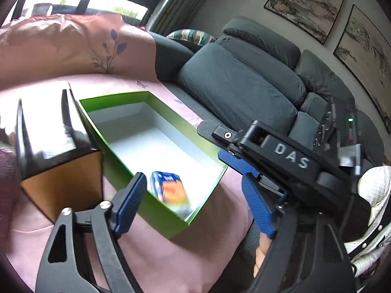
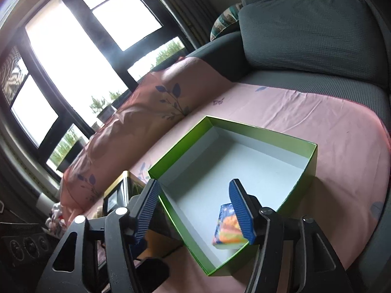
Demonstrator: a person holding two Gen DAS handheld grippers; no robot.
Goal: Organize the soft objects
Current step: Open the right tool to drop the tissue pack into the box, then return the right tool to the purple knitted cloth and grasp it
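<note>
An open green box (image 1: 114, 100) with a white inside lies on a pink sheet on the sofa; it also shows in the right wrist view (image 2: 314, 163). A soft blue and orange packet (image 1: 171, 193) lies in its near corner, blurred, and shows in the right wrist view (image 2: 228, 229) too. My left gripper (image 1: 195, 207) is open and empty above the box's near end. My right gripper (image 2: 195, 210) is open and empty above the same corner. The right gripper's body (image 1: 288, 161) shows at the right of the left wrist view.
A black and tan box (image 1: 58, 151) stands left of the green box, also seen in the right wrist view (image 2: 122, 193). A pink leaf-print pillow (image 1: 73, 46) lies behind. Grey sofa cushions (image 1: 239, 85) rise at the right. Windows (image 2: 73, 56) are beyond.
</note>
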